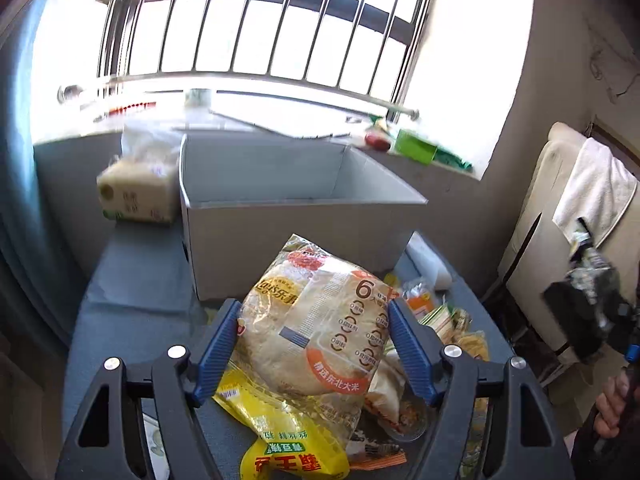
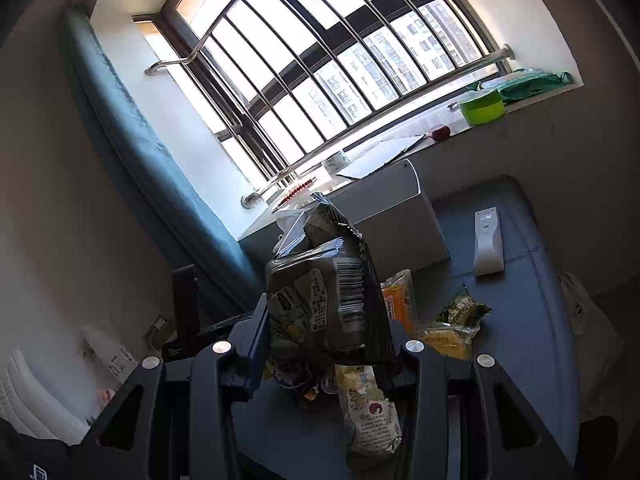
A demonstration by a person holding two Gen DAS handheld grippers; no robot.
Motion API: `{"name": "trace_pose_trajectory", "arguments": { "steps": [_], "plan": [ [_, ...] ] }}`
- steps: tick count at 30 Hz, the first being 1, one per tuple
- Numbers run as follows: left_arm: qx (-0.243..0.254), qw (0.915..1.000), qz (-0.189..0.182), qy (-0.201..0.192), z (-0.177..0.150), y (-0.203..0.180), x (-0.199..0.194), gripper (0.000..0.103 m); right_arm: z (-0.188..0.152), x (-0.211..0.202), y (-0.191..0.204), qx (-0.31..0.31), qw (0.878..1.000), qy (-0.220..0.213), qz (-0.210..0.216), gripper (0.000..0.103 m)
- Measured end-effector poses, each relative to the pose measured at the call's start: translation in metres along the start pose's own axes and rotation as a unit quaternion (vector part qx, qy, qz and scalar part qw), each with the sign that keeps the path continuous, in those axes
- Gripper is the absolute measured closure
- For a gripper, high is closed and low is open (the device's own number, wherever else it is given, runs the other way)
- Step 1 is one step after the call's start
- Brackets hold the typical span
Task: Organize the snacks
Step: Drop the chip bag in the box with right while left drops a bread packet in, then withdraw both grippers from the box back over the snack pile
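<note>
My left gripper [image 1: 310,320] is shut on a pale rice-cake snack bag [image 1: 316,320] with orange print, held above the table just in front of an open grey box [image 1: 296,220]. A yellow snack bag [image 1: 280,432] and other packets lie under it. My right gripper [image 2: 328,328] is shut on a dark snack bag [image 2: 332,300] with a barcode, lifted above the table; it also shows at the right in the left wrist view [image 1: 588,292]. The grey box shows behind it [image 2: 400,224]. Several snack packets [image 2: 452,328] lie on the blue table.
A bag of rice [image 1: 136,192] stands left of the box. A white remote [image 2: 488,240] lies on the table [image 2: 532,340] to the right. The windowsill holds a green tub [image 2: 482,106] and a red object [image 2: 439,132]. A chair with a towel [image 1: 592,192] stands at the right.
</note>
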State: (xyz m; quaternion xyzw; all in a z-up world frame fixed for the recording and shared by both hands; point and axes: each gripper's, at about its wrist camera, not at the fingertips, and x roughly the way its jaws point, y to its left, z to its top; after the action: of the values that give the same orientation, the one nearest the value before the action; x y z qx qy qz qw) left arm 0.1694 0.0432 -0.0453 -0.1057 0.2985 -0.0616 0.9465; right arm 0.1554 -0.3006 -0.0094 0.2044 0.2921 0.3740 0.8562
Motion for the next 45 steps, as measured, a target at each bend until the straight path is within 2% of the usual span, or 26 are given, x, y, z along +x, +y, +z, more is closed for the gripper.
{"name": "trace_pose_trajectory", "arguments": {
  "steps": [4,9,13,17,20,21,22,23,24,31,36,40,42,45],
  "plan": [
    [0.005,0.9984,-0.005,-0.056,0.037,-0.001,-0.022,0.025,0.020,0.030,0.005,-0.019,1.000,0.010,-0.013,0.056],
    [0.004,0.9974,0.003,-0.072,0.090,0.010,-0.002,0.025,0.070,0.086,0.009,-0.039,0.999,0.012,-0.029,0.056],
    [0.000,0.9985,0.025,-0.049,0.123,0.018,0.042,0.025,0.114,0.142,-0.001,-0.028,0.997,0.024,-0.066,0.056],
    [-0.019,0.9985,0.043,-0.027,0.140,0.030,0.076,0.025,0.146,0.187,-0.020,-0.013,0.993,0.045,-0.108,0.055],
    [-0.029,0.9983,0.043,0.025,0.145,0.037,0.100,0.024,0.159,0.208,-0.030,-0.011,0.990,0.056,-0.131,0.052],
    [-0.029,0.9974,0.054,0.037,0.146,0.037,0.104,0.015,0.163,0.213,-0.030,-0.015,0.989,0.060,-0.134,0.046],
    [-0.032,0.9968,0.061,0.040,0.145,0.038,0.104,0.001,0.166,0.216,-0.030,-0.015,0.987,0.068,-0.145,0.036],
    [-0.035,0.9970,0.061,0.033,0.143,0.039,0.099,0.000,0.168,0.216,-0.031,-0.010,0.987,0.064,-0.150,0.011],
    [-0.037,0.9970,0.062,0.027,0.141,0.040,0.094,0.000,0.169,0.212,-0.031,-0.004,0.988,0.054,-0.142,0.000],
    [-0.037,0.9972,0.057,-0.031,0.132,0.042,0.048,0.000,0.168,0.184,-0.011,-0.014,0.993,0.024,-0.117,0.000],
    [-0.004,0.9948,0.041,-0.093,0.118,0.025,-0.008,0.000,0.154,0.150,0.010,-0.045,0.994,0.009,-0.099,0.000],
    [0.059,0.9906,0.007,-0.123,0.083,-0.007,-0.066,0.000,0.127,0.113,0.024,-0.071,0.994,0.007,-0.079,0.000],
    [0.072,0.9896,0.013,-0.124,0.062,-0.019,-0.087,0.000,0.107,0.091,0.030,-0.081,0.994,0.004,-0.077,0.000],
    [0.073,0.9903,0.002,-0.118,0.029,-0.028,-0.113,0.000,0.071,0.057,0.037,-0.093,0.993,0.001,-0.073,0.000]
  ]
}}
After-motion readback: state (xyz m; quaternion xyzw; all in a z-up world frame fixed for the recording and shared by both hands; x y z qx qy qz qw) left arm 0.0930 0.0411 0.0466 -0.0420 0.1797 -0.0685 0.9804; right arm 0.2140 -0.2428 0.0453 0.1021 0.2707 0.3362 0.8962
